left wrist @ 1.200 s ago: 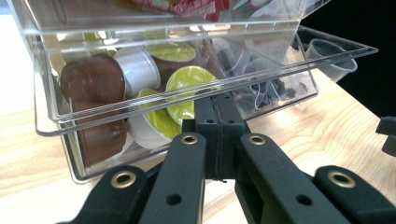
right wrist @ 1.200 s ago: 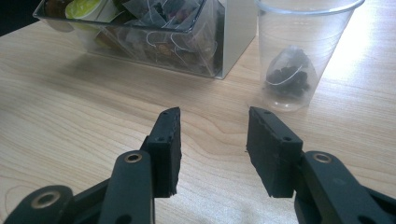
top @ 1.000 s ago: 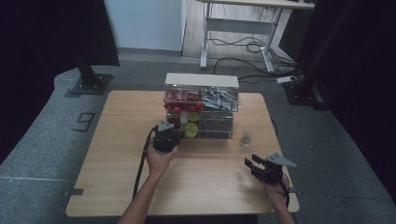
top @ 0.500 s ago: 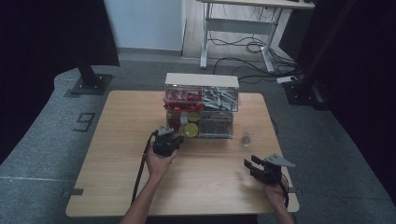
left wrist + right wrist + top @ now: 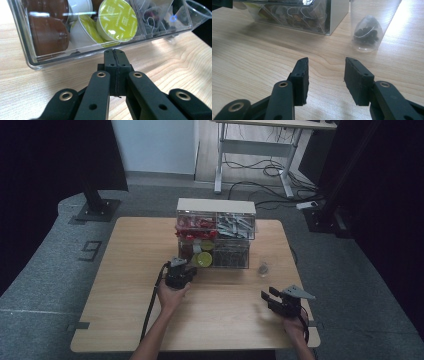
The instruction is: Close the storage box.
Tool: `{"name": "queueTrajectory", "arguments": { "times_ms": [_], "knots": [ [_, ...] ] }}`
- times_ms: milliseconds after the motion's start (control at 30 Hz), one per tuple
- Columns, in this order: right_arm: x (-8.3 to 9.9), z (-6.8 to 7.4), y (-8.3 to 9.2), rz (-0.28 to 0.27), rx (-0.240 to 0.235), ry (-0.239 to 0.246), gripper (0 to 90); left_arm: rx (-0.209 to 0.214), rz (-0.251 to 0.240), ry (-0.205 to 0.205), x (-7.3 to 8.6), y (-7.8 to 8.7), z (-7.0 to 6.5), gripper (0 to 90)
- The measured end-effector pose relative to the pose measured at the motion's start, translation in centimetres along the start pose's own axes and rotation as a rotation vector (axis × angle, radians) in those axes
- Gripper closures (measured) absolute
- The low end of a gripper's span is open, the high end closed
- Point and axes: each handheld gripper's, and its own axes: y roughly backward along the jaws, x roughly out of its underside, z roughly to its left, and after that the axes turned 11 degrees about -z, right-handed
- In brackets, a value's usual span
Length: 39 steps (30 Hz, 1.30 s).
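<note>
High view: left gripper (image 5: 181, 270) sits right at the pulled-out drawer (image 5: 212, 265) front; right gripper (image 5: 272, 299) idles w/ jaws apart, empty. Left gripper view: jaws shut on nothing, tips just short of the drawer (image 5: 82, 53). Imo push square, slow. Right gripper view: cup (image 5: 372, 25) w/ tea bag ahead.

In the left gripper view, the clear drawer (image 5: 82, 53) runs off the top and left edges, and the brown capsules (image 5: 48, 35) inside are cut short at the top. The plastic cup (image 5: 198, 11) is clipped at the top right corner. In the right gripper view, the same cup loses its rim at the top edge. From the high view, the contents of the organiser (image 5: 216, 234) at the worktop's far edge are too small to identify.
</note>
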Motion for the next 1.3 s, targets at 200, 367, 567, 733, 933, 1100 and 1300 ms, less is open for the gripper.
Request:
{"name": "queueTrajectory", "arguments": {
  "times_ms": [200,367,567,733,933,1100,1300],
  "knots": [
    [0.1,0.0,0.0,0.004,0.001,0.0,54.6,0.002,0.001,-0.004,0.0,0.1,0.0,89.9],
    [0.1,0.0,-0.1,0.007,-0.001,0.006,54.5,0.012,0.004,-0.006,0.1,0.1,-0.1,89.6],
    [0.1,0.1,-0.1,0.004,0.0,0.005,54.4,0.019,0.002,-0.011,0.3,0.3,-0.3,88.7],
    [0.1,0.1,0.0,0.003,-0.001,0.006,54.2,0.019,0.006,-0.015,0.9,0.7,-0.2,87.7],
    [0.1,0.2,-0.1,0.003,-0.003,0.006,54.0,0.025,0.007,-0.008,1.7,1.2,0.0,85.7],
    [0.2,0.6,-0.3,0.007,-0.009,0.01,53.4,0.003,0.007,-0.026,2.8,1.4,-0.1,79.5],
    [0.4,0.5,-0.2,0.016,-0.006,0.002,52.7,0.009,0.031,-0.053,4.3,2.2,-0.3,67.6]
  ]
}}
